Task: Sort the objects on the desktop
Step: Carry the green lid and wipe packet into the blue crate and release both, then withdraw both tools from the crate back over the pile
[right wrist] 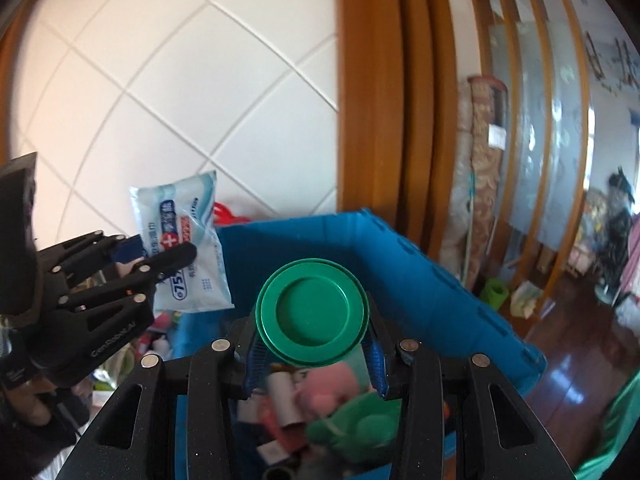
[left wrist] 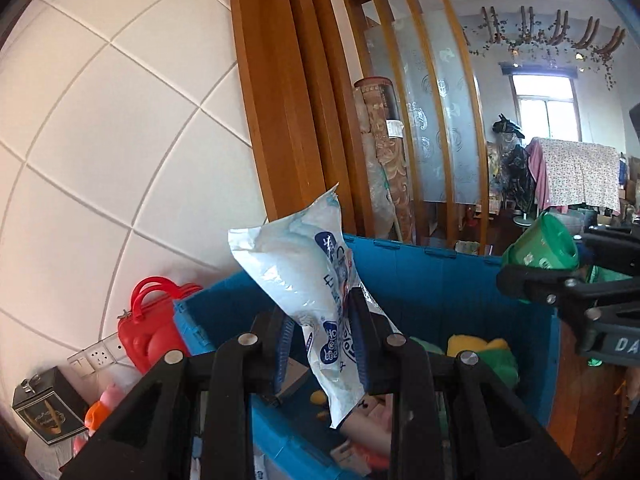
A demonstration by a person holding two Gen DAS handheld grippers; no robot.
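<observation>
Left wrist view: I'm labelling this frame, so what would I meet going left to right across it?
Dark gift box with gold print → red plastic case with handles → white and blue wet-wipe pack in the left gripper → green round container in the right gripper.

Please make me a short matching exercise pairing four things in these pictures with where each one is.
Things:
1. wipes packet
2. green container
3. pink plush toy
4. red case

Places:
A. lying inside the blue crate
B. clamped in the right tool
C. outside the crate, by the white wall
D. clamped in the left tool

Pairs: 1-D, 2-B, 3-A, 4-C
</observation>
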